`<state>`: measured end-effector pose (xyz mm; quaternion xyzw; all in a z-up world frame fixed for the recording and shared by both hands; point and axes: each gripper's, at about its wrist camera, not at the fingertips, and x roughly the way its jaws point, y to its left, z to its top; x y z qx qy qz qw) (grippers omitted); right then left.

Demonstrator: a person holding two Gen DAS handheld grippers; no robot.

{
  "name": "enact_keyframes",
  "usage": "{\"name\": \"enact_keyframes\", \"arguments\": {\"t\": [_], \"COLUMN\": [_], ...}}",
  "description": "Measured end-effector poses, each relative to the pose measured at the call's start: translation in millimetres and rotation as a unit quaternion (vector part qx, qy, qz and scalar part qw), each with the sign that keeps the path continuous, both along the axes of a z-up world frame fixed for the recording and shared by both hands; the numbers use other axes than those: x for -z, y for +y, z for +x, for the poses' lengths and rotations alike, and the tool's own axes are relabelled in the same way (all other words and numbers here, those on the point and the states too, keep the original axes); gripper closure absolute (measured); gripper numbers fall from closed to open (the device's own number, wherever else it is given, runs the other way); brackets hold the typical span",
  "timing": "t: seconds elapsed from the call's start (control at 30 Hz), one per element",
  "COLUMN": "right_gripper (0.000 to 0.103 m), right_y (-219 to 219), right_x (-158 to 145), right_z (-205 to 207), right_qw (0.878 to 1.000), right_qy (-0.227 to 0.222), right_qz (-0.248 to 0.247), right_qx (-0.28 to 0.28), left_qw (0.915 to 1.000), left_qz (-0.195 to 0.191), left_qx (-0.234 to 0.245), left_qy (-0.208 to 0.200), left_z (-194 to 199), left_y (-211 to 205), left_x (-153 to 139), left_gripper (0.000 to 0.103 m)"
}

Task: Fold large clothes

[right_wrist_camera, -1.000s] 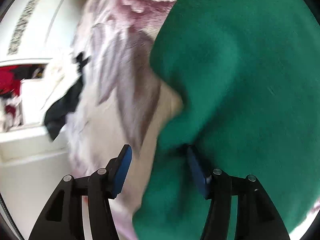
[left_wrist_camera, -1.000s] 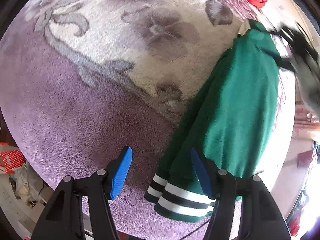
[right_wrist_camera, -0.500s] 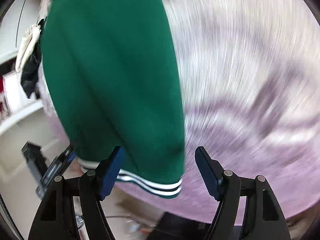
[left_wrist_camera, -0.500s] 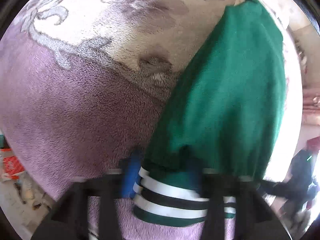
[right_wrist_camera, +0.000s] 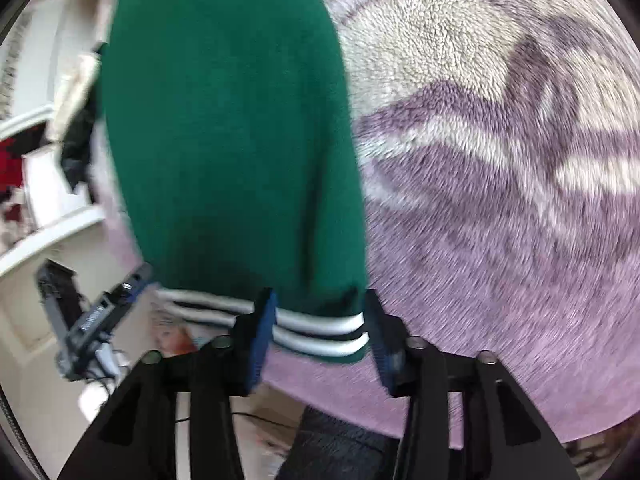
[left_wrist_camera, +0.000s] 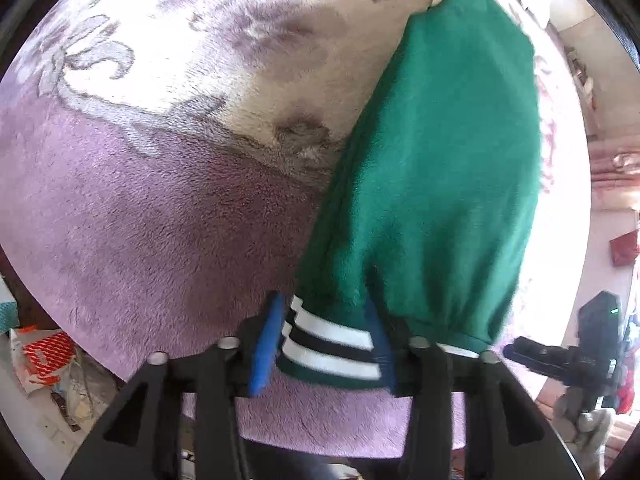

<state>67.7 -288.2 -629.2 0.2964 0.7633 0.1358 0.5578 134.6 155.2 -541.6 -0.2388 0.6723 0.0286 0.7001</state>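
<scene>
Green garment's [left_wrist_camera: 432, 184] striped hem now sits between both tongs.

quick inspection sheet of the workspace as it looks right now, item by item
surface: plush purple and cream floral blanket, garment lying on it
job's things: green garment folded lengthwise; its striped hem faces the grippers
clutter: red and white packaging on the floor at lower left; red fabric on white shelving
grippers: left gripper and right gripper each straddle a hem corner; whether the pads are pressing the cloth cannot be told
cables: thin dark cable on the floor below the right gripper
surroundings: white shelving at left in the right wrist view
</scene>
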Motion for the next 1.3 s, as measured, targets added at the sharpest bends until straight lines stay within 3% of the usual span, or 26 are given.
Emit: {"name": "enact_keyframes", "arguments": {"t": [0.1, 0.23, 0.27, 0.3, 0.33, 0.4, 0.47, 0.6, 0.67, 0.7, 0.73, 0.8, 0.9, 0.97, 1.13, 1.2, 1.3], "right_gripper": [0.051, 0.052, 0.052, 0.052, 0.052, 0.052, 0.052, 0.051, 0.043, 0.034, 0.028, 0.028, 0.028, 0.026, 0.026, 0.026, 0.029], "right_y": [3.1, 15.1, 23.5, 31.9, 37.6, 34.4, 33.9, -7.9, -23.5, -31.5, -40.6, -64.0, -79.4, -77.9, -78.5, -68.3, -59.0], "right_x": [-6.3, 6.4, 8.0, 18.5, 26.9, 42.9, 34.1, -3.8, -17.0, -19.9, -21.6, -7.3, 25.7, 53.2, 61.1, 66.7, 80.0], "right_z": [-12.7, -25.9, -29.9, -37.5, -45.7, -58.6, -54.9, -51.8, -53.0, -53.7, -52.0, -43.9, -30.2, -20.8, -10.3, -5.2, 0.9], "right_qw": [1.0, 0.999, 0.997, 0.99, 0.987, 0.988, 0.987, 0.995, 0.995, 0.995, 0.994, 0.994, 0.991, 0.989, 0.979, 0.978, 0.967], "right_qy": [-0.014, -0.015, -0.013, -0.008, 0.001, 0.034, 0.041, 0.029, 0.019, 0.011, -0.003, -0.017, -0.017, -0.007, -0.03, -0.023, -0.019], "right_qz": [0.008, -0.042, -0.07, -0.131, -0.152, -0.152, -0.153, -0.074, -0.053, -0.047, -0.038, -0.022, 0.037, 0.073, 0.163, 0.171, 0.198], "right_qx": [0.018, 0.0, -0.015, -0.041, -0.05, -0.005, -0.001, 0.058, 0.081, 0.088, 0.099, 0.108, 0.125, 0.128, 0.119, 0.116, 0.158], "left_qw": [0.9995, 0.9983, 0.9982, 0.9983, 0.9982, 0.997, 0.9953, 0.9925, 0.99, 0.9883, 0.9864, 0.9811, 0.9767, 0.9735, 0.9725, 0.9736, 0.9749], "left_qz": [-0.03, 0.022, 0.012, -0.001, -0.016, -0.052, -0.067, -0.1, -0.121, -0.136, -0.15, -0.181, -0.195, -0.21, -0.206, -0.2, -0.197], "left_qx": [0.004, 0.055, 0.056, 0.054, 0.05, 0.05, 0.067, 0.071, 0.071, 0.068, 0.065, 0.069, 0.089, 0.09, 0.107, 0.108, 0.097], "left_qy": [-0.007, 0.004, 0.015, 0.024, 0.028, 0.027, 0.021, -0.001, -0.01, -0.01, -0.01, -0.007, 0.01, 0.003, -0.01, -0.02, -0.039], "left_z": [-3.5, -2.6, -3.7, -6.4, -7.6, -5.0, -4.4, -6.6, -13.1, -9.9, -6.4, -0.6, 5.2, 3.3, 7.5, 5.1, 1.1], "left_y": [3.2, -3.0, 0.6, 8.1, 15.9, 29.0, 37.5, 59.1, 65.7, 67.1, 66.8, 69.1, 58.7, 49.0, 43.5, 44.7, 45.6], "left_x": [4.7, 39.9, 55.7, 68.0, 74.5, 70.4, 55.1, 32.4, 31.6, 38.3, 47.3, 56.9, 81.6, 78.8, 67.5, 63.7, 59.8], "left_gripper": [0.055, 0.057, 0.06, 0.058, 0.058, 0.059, 0.059, 0.06, 0.054, 0.046, 0.046, 0.045, 0.045, 0.04, 0.039, 0.039, 0.04]}}
